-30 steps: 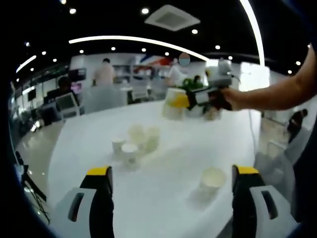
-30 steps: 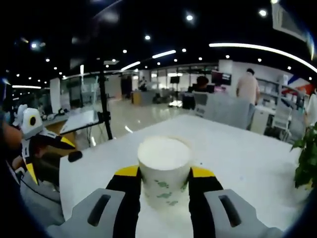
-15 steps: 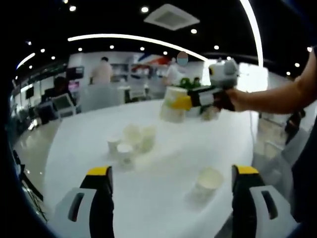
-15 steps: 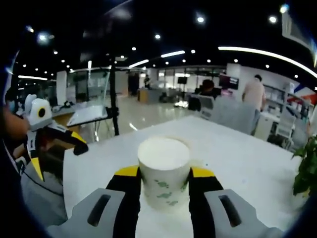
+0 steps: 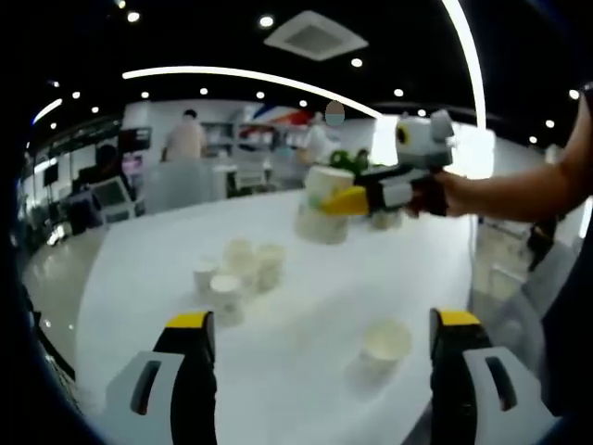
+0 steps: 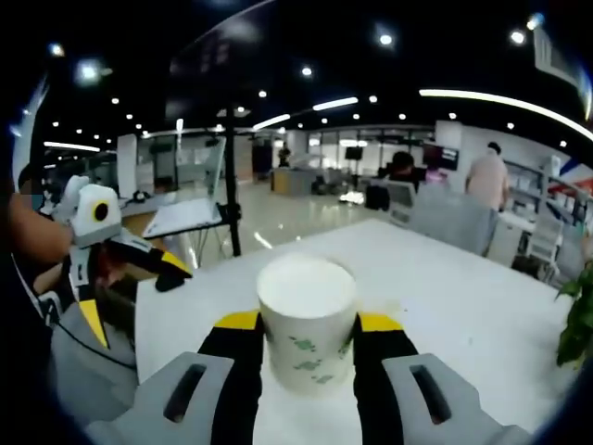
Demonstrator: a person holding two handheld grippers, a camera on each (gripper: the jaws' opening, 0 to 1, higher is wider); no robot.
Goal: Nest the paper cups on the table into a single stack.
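My right gripper point(image 6: 308, 324) is shut on a white paper cup point(image 6: 307, 315) with green print, held upright between its yellow-tipped jaws. In the left gripper view that right gripper point(image 5: 345, 199) comes in from the right, carrying the cup point(image 5: 324, 183) above the far side of the white table point(image 5: 148, 269). Several small cups point(image 5: 236, 269) stand clustered at the table's middle left. A single cup point(image 5: 386, 341) stands nearer, right of centre. My left gripper point(image 5: 321, 320) is open, with its jaws wide apart and nothing held. It also appears at the left of the right gripper view as the left gripper point(image 6: 134, 292).
The person's bare arm point(image 5: 519, 190) reaches in behind the right gripper. A green plant point(image 6: 579, 324) stands at the table's right edge. A tripod point(image 6: 232, 195) stands on the floor beyond the table. People, desks and chairs fill the office behind.
Both views have drifted slightly with the hands. The right gripper keeps its hold on the cup. The left gripper looks a little larger and nearer in the right gripper view.
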